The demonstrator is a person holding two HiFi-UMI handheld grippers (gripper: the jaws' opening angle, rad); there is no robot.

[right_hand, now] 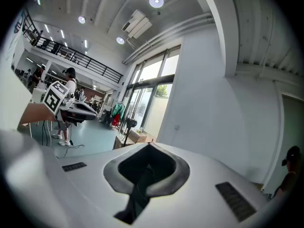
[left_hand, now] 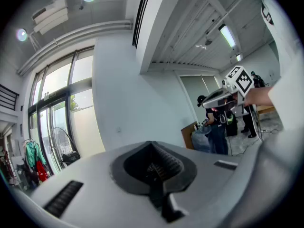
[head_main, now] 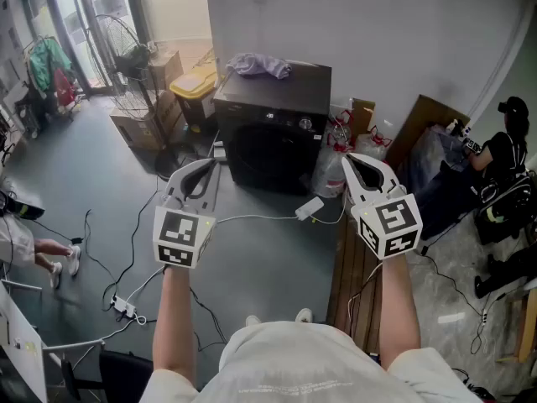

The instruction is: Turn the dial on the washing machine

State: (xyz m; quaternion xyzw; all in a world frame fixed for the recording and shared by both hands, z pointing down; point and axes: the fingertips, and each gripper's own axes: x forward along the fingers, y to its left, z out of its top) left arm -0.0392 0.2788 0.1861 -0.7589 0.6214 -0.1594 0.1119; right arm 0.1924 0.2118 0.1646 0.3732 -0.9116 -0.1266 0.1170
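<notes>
The black front-loading washing machine [head_main: 275, 137] stands against the white wall ahead, a lilac cloth [head_main: 259, 64] lying on its top. Its small round dial [head_main: 306, 124] sits on the upper front panel, right of the door. Both grippers hang in the air well short of the machine, level and pointing toward it. My left gripper [head_main: 215, 163] is shut with nothing in it, its jaws meeting at the tip [left_hand: 151, 144]. My right gripper [head_main: 346, 158] is shut and holds nothing either [right_hand: 149, 145]. Neither gripper view shows the machine, only wall and ceiling.
Cardboard boxes [head_main: 141, 122], a yellow bin [head_main: 195, 86] and a standing fan [head_main: 117, 39] are left of the machine. Plastic bags [head_main: 331, 173] lie at its right. Cables, a white adapter [head_main: 309, 208] and a power strip [head_main: 124, 309] cross the floor. Wooden boards [head_main: 357, 267] lie under my right arm. A person [head_main: 503, 154] crouches far right.
</notes>
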